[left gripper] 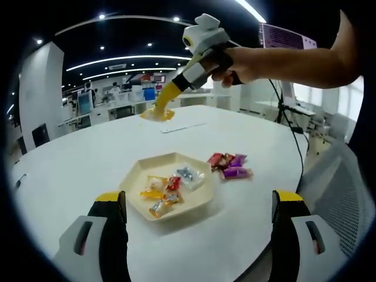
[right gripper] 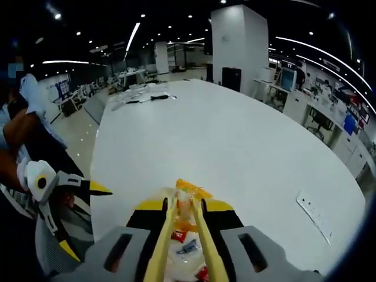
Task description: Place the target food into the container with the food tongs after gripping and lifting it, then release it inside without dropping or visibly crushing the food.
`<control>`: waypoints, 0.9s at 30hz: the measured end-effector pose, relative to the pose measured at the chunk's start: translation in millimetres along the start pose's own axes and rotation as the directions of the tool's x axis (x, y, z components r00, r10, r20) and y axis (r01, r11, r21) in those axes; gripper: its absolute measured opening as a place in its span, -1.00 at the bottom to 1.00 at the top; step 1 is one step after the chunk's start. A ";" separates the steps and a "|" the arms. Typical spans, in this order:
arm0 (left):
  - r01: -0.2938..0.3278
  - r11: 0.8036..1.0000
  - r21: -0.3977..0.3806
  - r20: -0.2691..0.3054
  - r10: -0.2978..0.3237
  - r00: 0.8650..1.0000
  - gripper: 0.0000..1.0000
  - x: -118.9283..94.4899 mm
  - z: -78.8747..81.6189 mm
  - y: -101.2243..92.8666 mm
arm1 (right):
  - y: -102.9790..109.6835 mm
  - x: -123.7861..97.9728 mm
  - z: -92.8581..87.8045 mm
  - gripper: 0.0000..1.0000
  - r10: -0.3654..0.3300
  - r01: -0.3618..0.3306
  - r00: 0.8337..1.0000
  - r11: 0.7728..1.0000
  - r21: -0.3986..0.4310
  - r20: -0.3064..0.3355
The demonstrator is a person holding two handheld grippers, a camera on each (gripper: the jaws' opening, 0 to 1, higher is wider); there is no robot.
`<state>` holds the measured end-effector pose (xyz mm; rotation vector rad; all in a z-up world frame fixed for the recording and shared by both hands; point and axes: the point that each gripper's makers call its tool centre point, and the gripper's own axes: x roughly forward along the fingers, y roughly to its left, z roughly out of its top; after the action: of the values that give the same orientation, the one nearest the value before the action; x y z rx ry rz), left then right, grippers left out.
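In the left gripper view, the left hand-held gripper (left gripper: 200,235) is hovering low over the near edge of the white table (left gripper: 82,158), its two yellow-tipped jaws spread wide apart with nothing between them. Just beyond the jaws, a cream hexagonal container (left gripper: 144,170) is sitting on the table, holding several wrapped candies (left gripper: 167,191). Touching its right side, a small heap of red and purple wrapped candies (left gripper: 229,165) is lying on the bare table.

Farther off and higher up, a person's hand (left gripper: 235,63) is gripping the right hand-held gripper (left gripper: 176,88), which is clamping yellow food tongs (left gripper: 167,97). The tong tips are pinching a yellow-wrapped candy (left gripper: 157,114) in the air, well above the table and beyond the container's far side.

In the right gripper view, the right hand-held gripper (right gripper: 185,214) is pressing its jaws against the food tongs (right gripper: 202,247), whose tips are squeezing the orange-yellow candy (right gripper: 189,194). Below them part of the container's contents is showing. The left hand-held gripper (right gripper: 64,205) is appearing at the left edge with its jaws parted.
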<state>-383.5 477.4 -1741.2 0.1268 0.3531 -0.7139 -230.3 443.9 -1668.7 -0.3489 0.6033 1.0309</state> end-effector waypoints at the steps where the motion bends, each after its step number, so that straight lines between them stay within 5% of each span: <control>1: 0.000 1.000 -0.002 0.002 0.000 1.000 0.99 0.0 0.1 0.4 | 1.9 0.6 2.2 -0.53 0.014 -0.014 1.000 1.000 0.006 0.013; 24: -0.001 1.000 0.002 0.001 0.001 1.000 0.98 0.2 -0.5 0.9 | -1.2 -15.3 12.7 -0.49 0.017 -0.015 0.996 1.000 -0.022 0.084; 27: 0.001 1.000 0.001 -0.002 -0.001 1.000 0.98 0.1 -0.4 0.1 | -0.3 -19.4 7.5 -0.49 0.043 -0.045 0.997 0.999 0.025 0.062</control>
<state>-383.5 477.5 -1741.6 0.1286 0.3545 -0.7148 -235.0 434.4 -1650.8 -0.2805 0.5709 1.0710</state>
